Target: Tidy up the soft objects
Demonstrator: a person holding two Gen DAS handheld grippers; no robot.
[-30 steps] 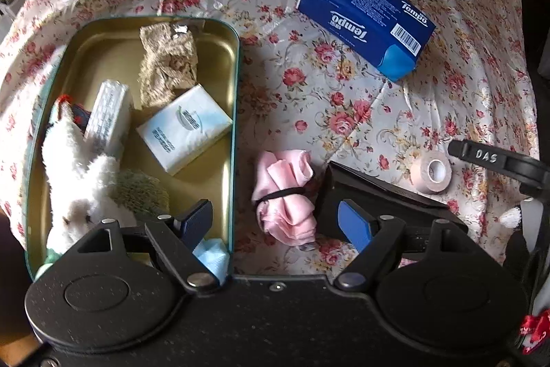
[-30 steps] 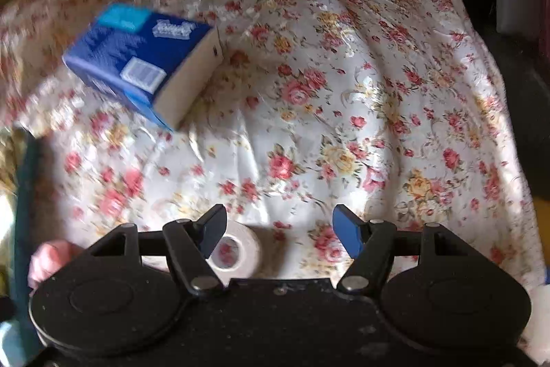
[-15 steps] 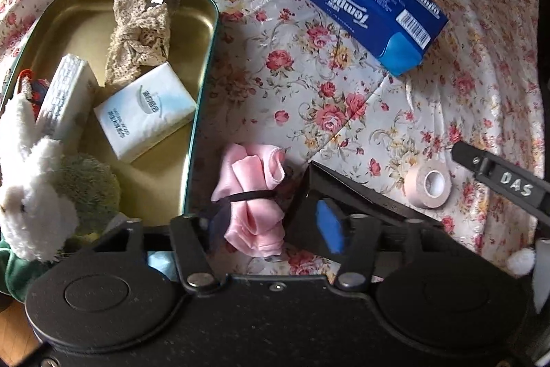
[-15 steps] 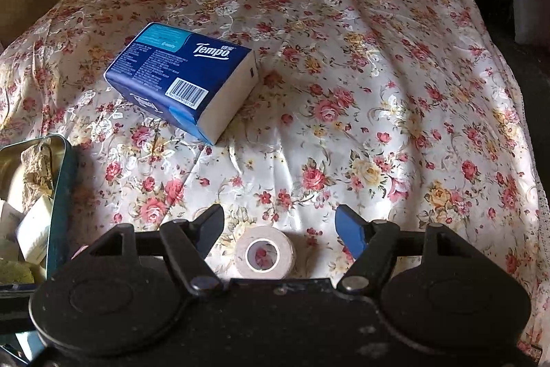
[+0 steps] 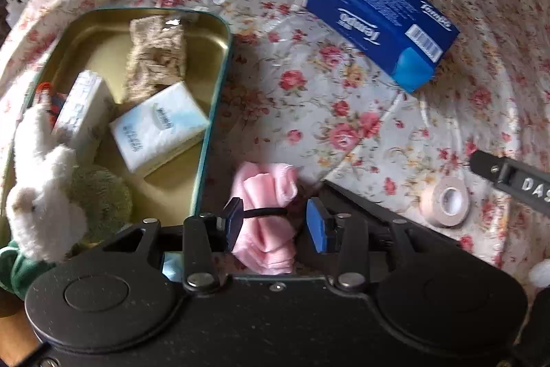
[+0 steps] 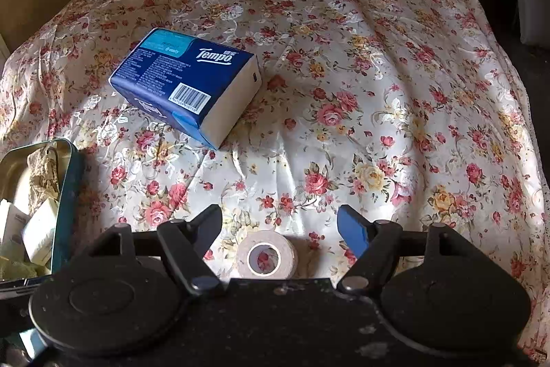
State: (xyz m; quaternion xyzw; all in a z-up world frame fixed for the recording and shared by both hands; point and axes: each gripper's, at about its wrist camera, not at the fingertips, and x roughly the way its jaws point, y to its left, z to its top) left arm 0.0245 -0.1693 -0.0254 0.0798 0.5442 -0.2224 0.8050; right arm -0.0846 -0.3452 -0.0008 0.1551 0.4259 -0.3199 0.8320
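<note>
A pink cloth bundle [image 5: 264, 188] tied with a black band lies on the flowered cloth, just right of the open tin [image 5: 220, 33]. My left gripper [image 5: 273, 219] straddles it with its jaws closing. The left pad touches the band, and a thin gap shows at the right pad. A blue Tempo tissue pack [image 6: 185, 78] lies farther back. My right gripper [image 6: 280, 219] hovers over a beige tape roll [image 6: 266, 253], jaws opening, nothing gripped.
The tin holds a white plush rabbit [image 5: 41, 188], a green plush [image 5: 99, 198], two white tissue packets [image 5: 158, 129], and a lace cloth [image 5: 156, 57]. A black flat object [image 5: 361, 205] lies right of the bundle. The bed's edge falls off at right [image 6: 515, 92].
The left jaws narrowed from wide apart to close around the pink bundle as the gripper shifted over it. The right view tilted up, and its jaws spread slightly.
</note>
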